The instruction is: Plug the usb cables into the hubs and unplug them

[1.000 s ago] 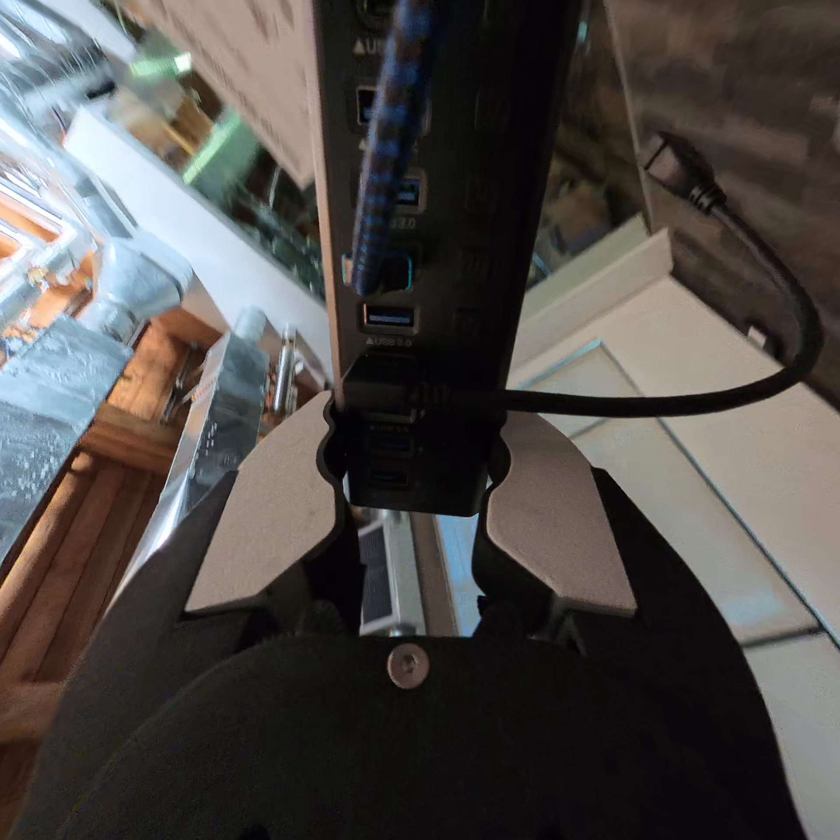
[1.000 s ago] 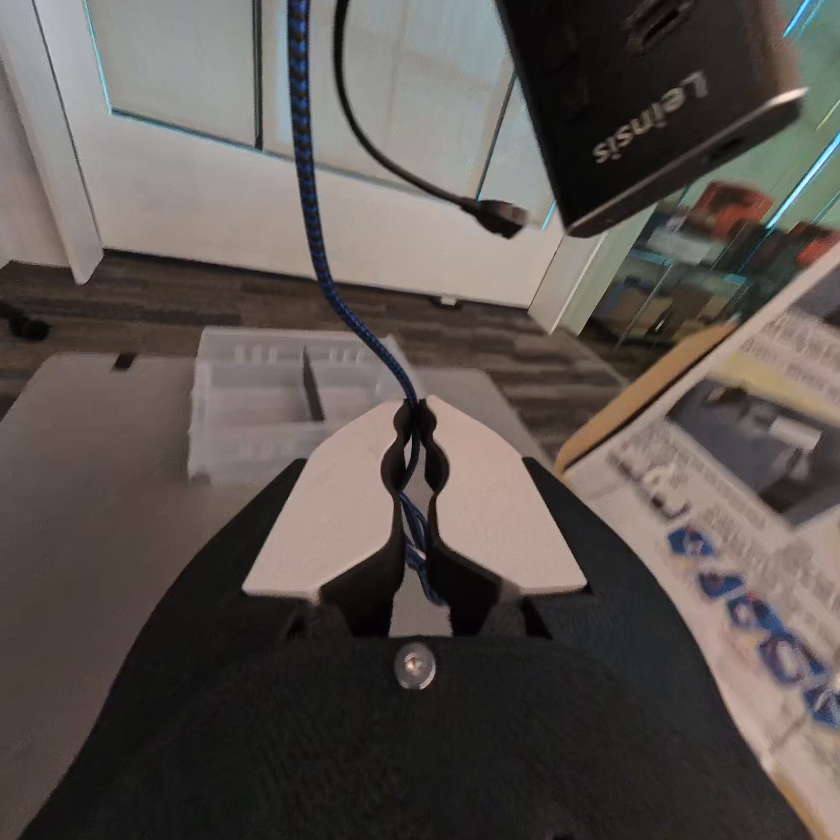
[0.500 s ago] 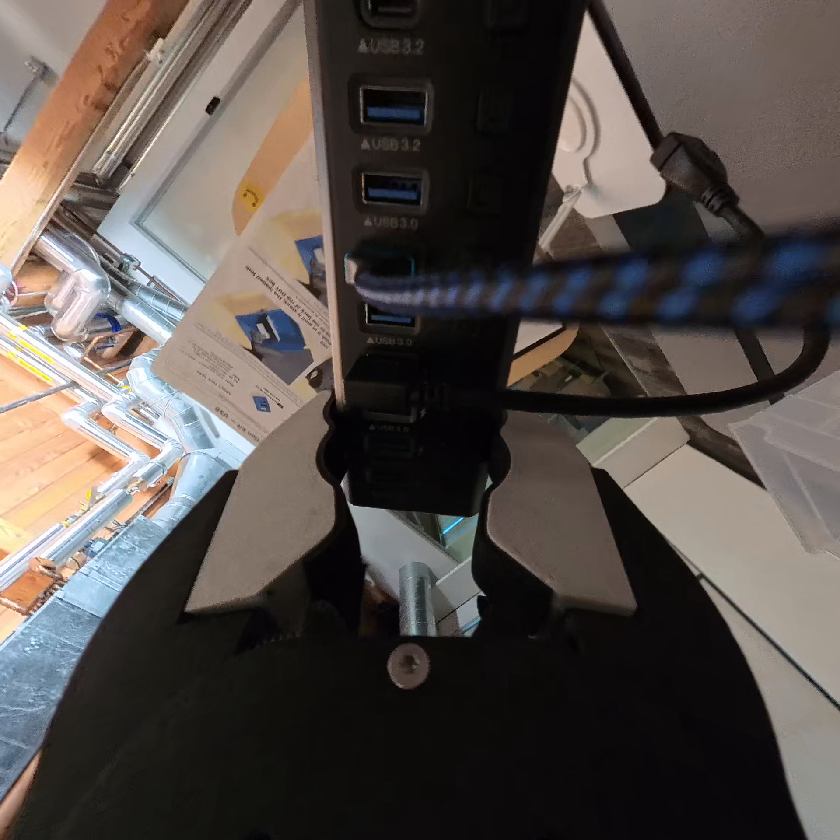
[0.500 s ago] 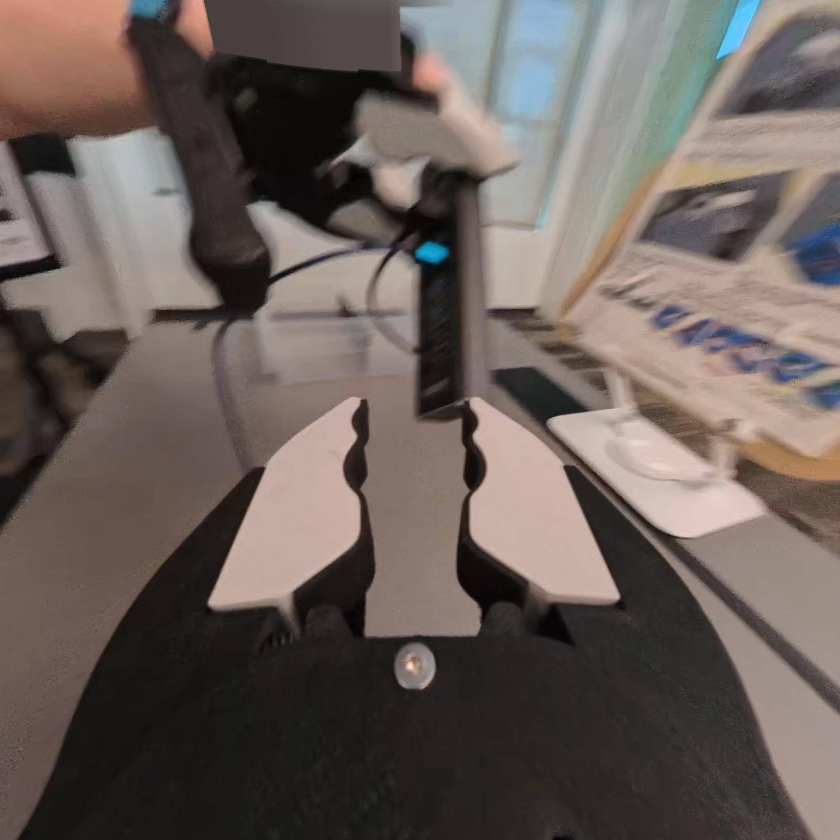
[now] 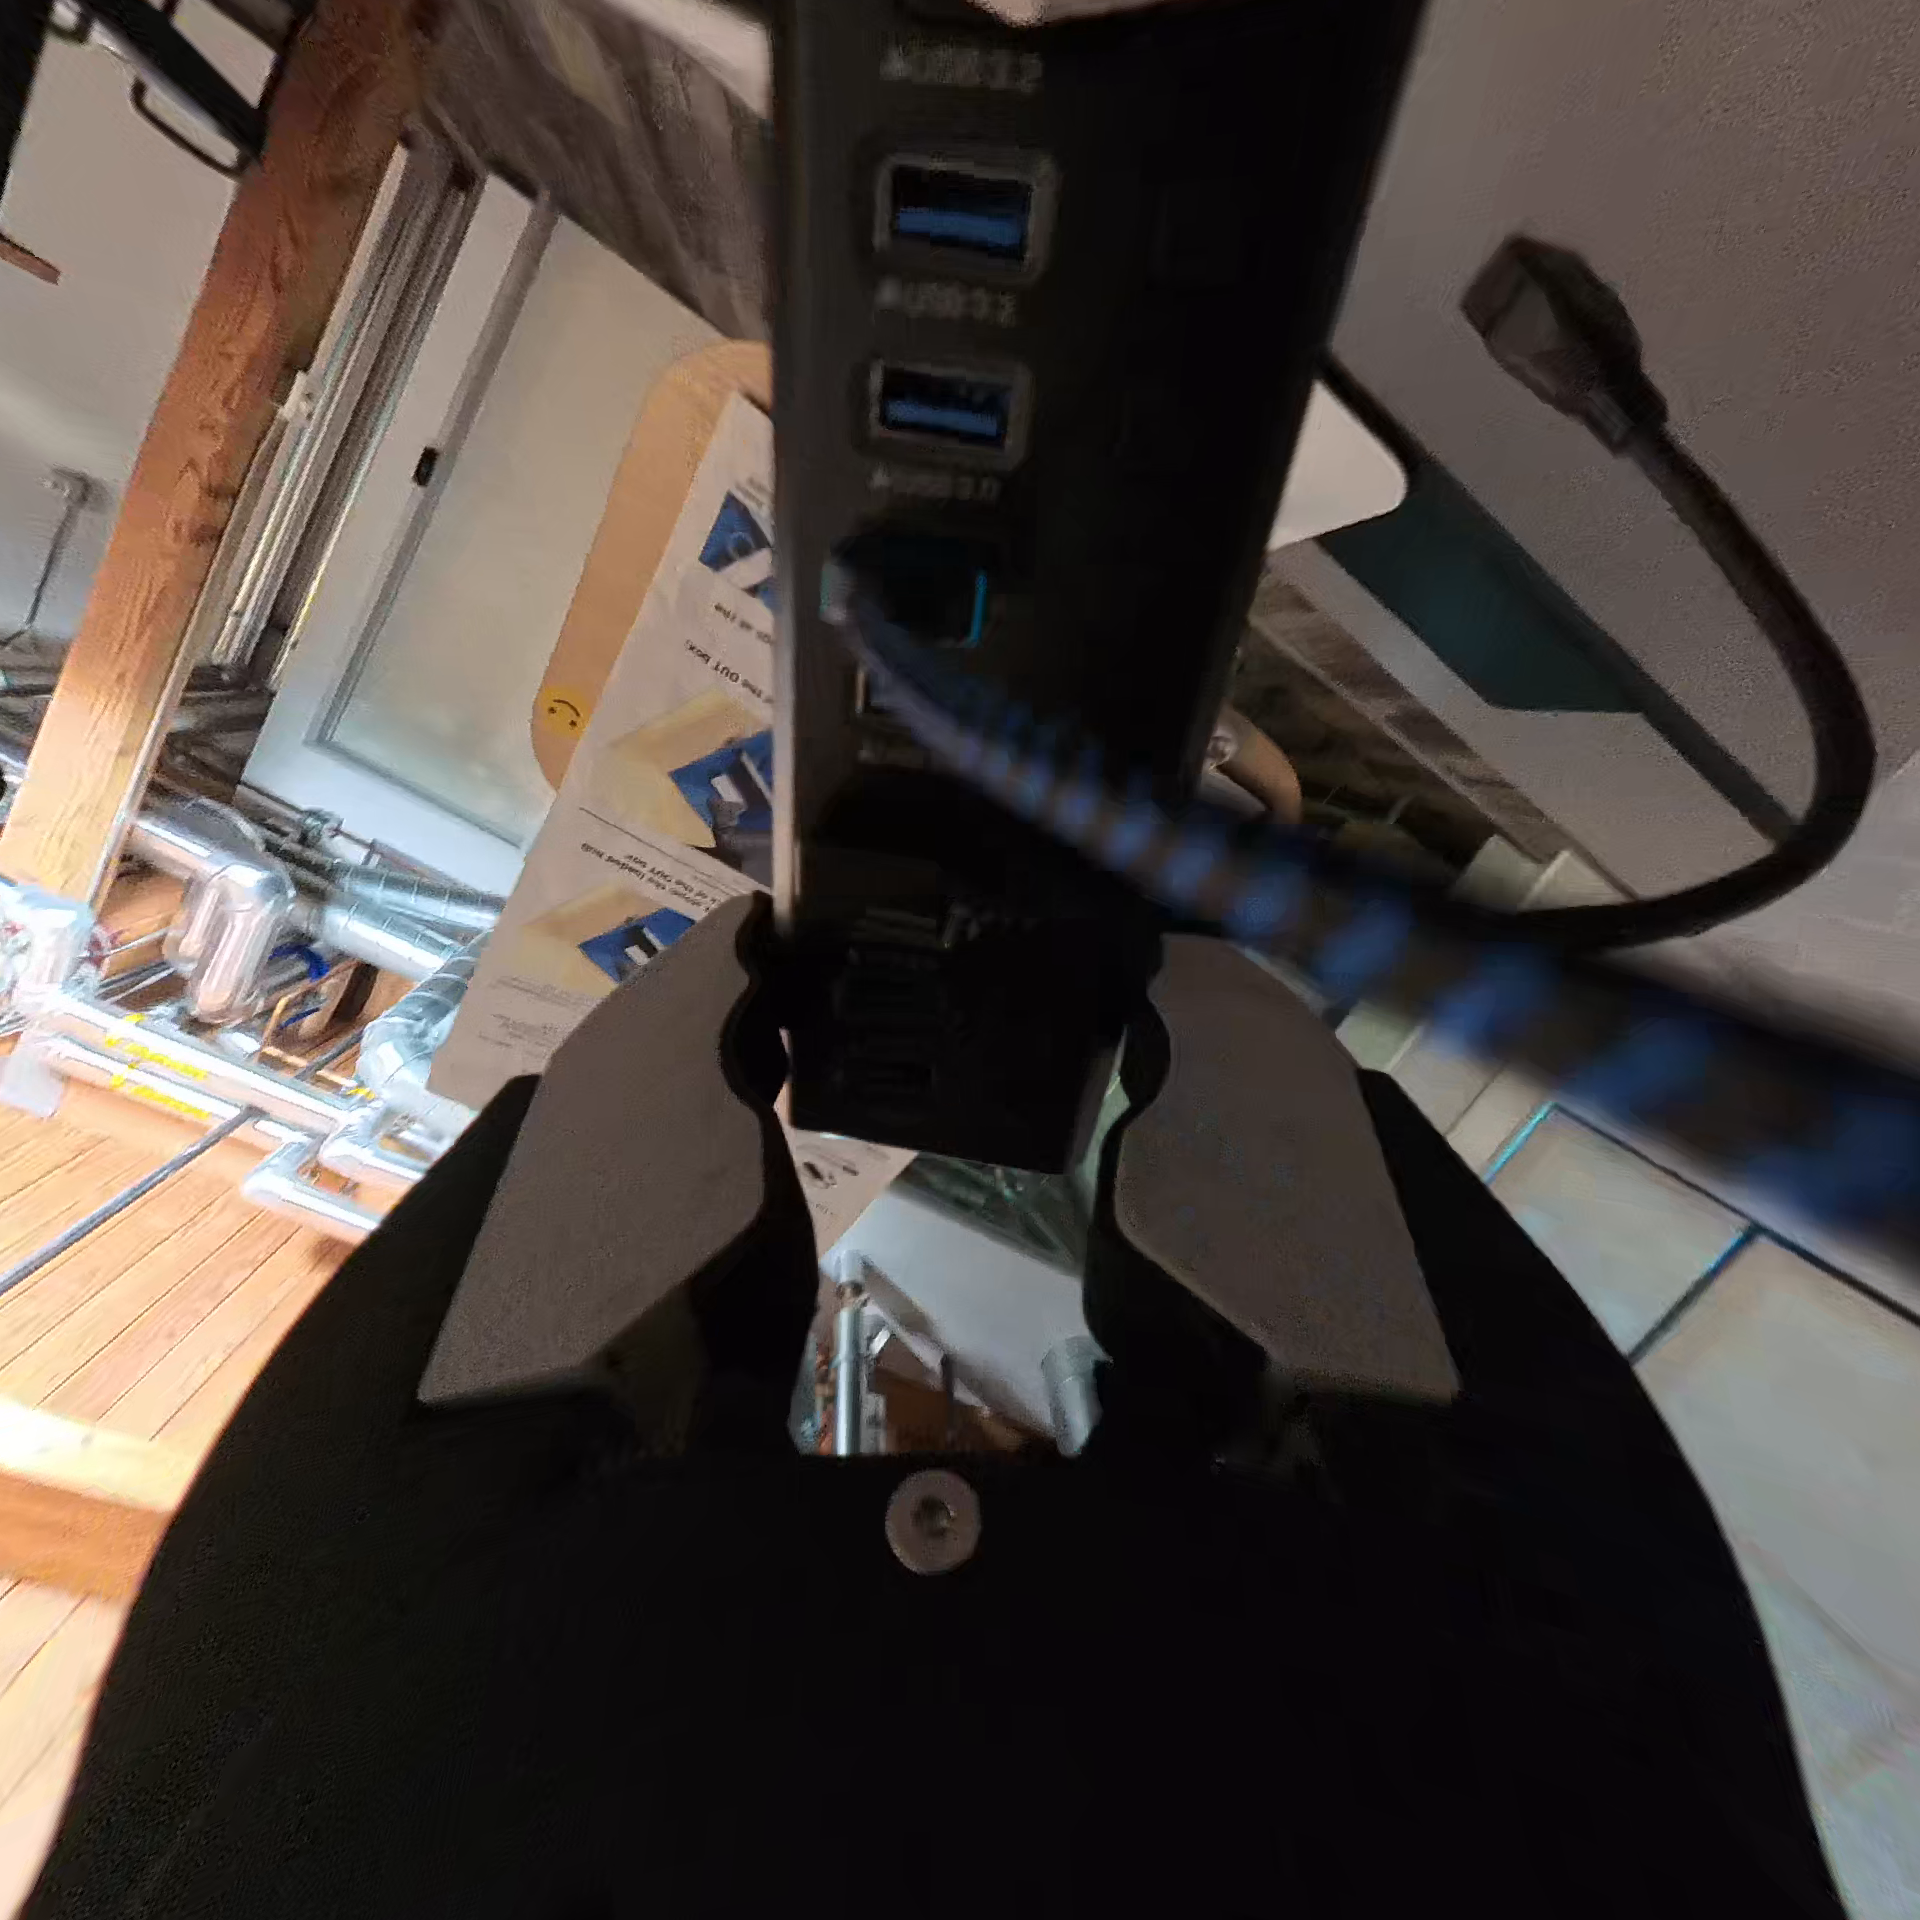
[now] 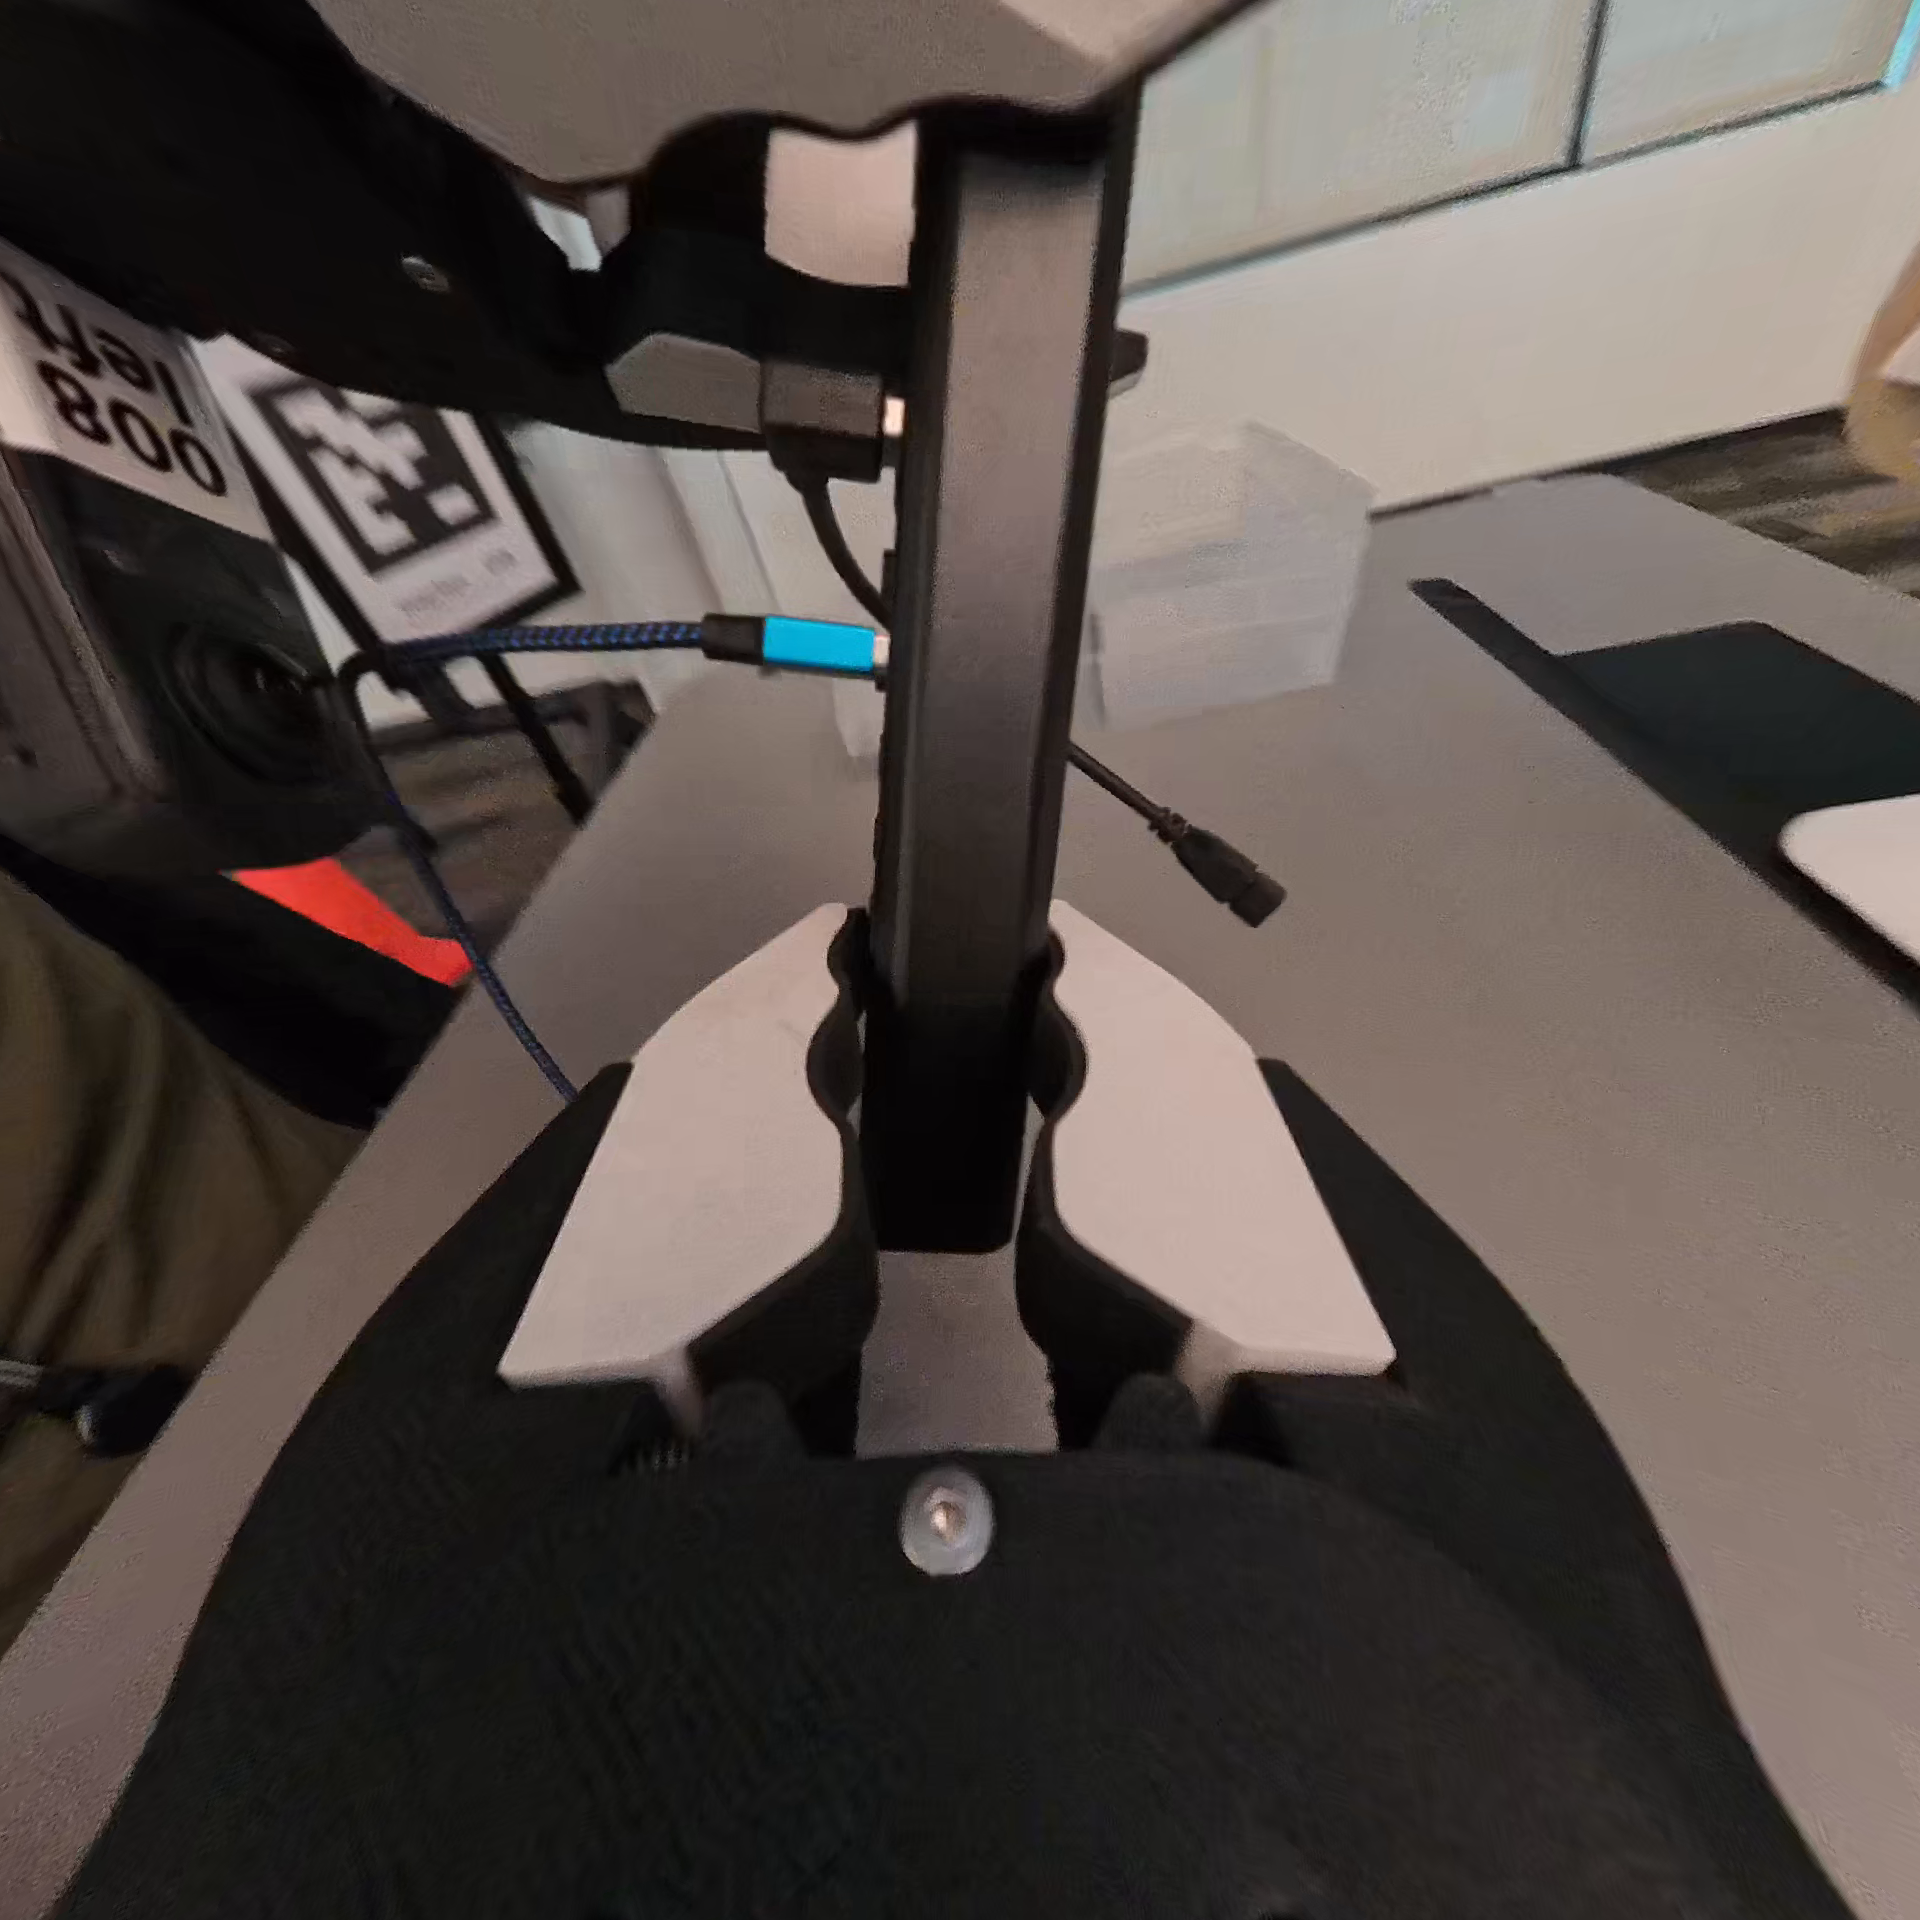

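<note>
My left gripper is shut on one end of the black USB hub and holds it in the air. A blue braided cable is plugged into a middle port. A short black cable is plugged in beside my fingertips, and its other plug hangs loose. In the right wrist view, my right gripper is shut on the other end of the hub, edge-on. The blue plug and black plug sit in its left side. A finger of the left gripper shows at the top.
The grey table lies below the hub. A clear plastic box stands behind it. A black mat and a white base lie at the right. A person's sleeve is at the table's left edge. A printed cardboard box stands behind. Both grippers' tips are roughly 35 cm from the white base.
My right gripper let go of the blue cable, swung round to face the hub and closed on its free end. My left gripper turned with the hub still held.
</note>
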Tool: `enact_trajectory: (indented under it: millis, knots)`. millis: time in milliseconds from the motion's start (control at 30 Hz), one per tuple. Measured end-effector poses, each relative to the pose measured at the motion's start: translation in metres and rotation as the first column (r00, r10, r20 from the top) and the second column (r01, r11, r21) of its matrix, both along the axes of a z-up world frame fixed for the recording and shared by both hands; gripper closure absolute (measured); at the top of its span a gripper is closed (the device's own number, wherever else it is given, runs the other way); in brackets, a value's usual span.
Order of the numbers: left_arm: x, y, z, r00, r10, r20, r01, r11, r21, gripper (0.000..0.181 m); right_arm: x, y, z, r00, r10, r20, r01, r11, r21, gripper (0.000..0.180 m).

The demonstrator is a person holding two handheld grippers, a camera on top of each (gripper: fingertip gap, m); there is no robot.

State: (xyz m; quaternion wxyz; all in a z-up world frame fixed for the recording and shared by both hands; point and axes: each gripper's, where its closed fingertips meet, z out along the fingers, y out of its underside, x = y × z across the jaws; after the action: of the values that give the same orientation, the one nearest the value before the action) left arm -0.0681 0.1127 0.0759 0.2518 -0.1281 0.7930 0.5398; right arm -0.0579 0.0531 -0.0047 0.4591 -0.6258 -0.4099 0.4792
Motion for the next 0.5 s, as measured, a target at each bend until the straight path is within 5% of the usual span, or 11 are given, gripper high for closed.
enact_trajectory:
  millis: [233,400,500]
  knots:
    - [0.004,0.002,0.035,0.996,0.087,-0.011,-0.087,0.996,-0.003,0.093,-0.023,-0.011,0.015,0.912,0.13,-0.39,-0.196,0.971,-0.134,0.152]
    - [-0.002,-0.003,0.081,0.984,0.147,0.095,-0.144,0.989,-0.043,0.091,-0.025,-0.012,0.022,0.889,0.122,-0.441,-0.202,0.97,-0.139,0.152]
    - [-0.016,-0.004,0.114,0.923,0.234,0.305,-0.196,0.969,-0.148,0.092,-0.023,-0.013,0.028,0.879,0.119,-0.463,-0.198,0.972,-0.127,0.152]
